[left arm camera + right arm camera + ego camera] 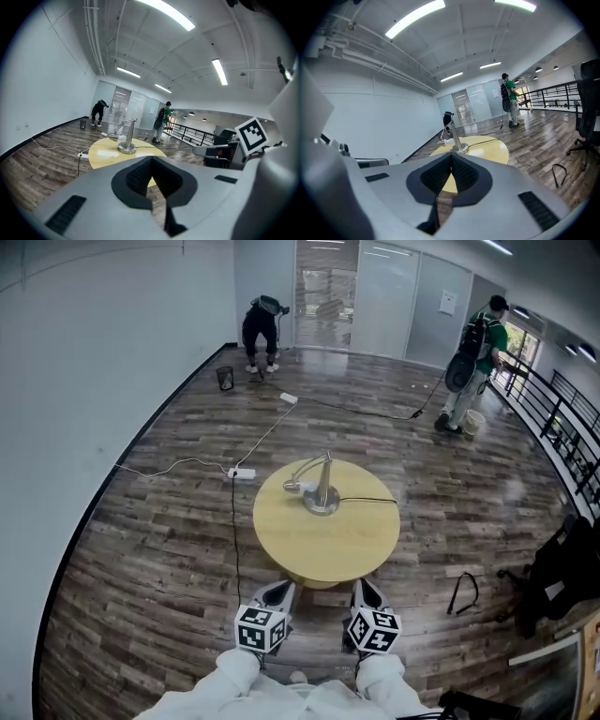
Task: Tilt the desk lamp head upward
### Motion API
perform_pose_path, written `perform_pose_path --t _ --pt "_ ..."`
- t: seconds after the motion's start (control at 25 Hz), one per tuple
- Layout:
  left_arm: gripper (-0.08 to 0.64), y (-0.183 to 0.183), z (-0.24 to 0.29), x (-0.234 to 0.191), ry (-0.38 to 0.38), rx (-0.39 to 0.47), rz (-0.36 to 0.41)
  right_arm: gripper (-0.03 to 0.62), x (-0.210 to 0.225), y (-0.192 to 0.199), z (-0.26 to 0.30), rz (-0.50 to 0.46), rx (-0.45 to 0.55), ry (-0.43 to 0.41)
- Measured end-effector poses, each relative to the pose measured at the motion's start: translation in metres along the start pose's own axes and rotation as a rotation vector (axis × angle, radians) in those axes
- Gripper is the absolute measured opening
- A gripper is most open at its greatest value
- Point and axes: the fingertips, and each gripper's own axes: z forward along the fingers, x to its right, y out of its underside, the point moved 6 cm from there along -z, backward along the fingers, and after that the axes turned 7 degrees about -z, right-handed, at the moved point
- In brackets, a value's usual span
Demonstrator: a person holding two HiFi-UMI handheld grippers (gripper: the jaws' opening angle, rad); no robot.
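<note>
I see a round wooden counter (pixel 323 554) on the plank floor (pixel 159 559). Desk lamp (pixel 322 495) stands toward its far edge, black cord (pixel 367 500) trailing right.

White sleeves (pixel 234 676) are showing behind the left tongs (pixel 278 589) and right tongs (pixel 364 587), both grey, carrying black-and-white cubes (pixel 260 628).

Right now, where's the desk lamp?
Head view, centre: the desk lamp stands on the far half of the round yellow table, head pointing left; a power strip lies on the floor left of it.
</note>
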Motion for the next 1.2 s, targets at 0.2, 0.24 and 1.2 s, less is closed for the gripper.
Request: perform_pose_path --t 0.2,0.24,1.2 --pt "-0.002 -0.009 0.017 -0.009 -0.009 -0.007 0.009 0.014 0.007 -0.003 0.020 0.020 -0.009 0.000" --pt "-0.002 -0.011 0.020 -0.011 -0.013 -0.006 0.009 0.014 0.007 -0.002 0.024 0.018 -0.013 -0.004" --pt "-0.002 -0.090 0.153 -0.093 0.048 -0.018 0.019 0.014 0.024 -0.046 0.182 0.018 -0.025 0.032"
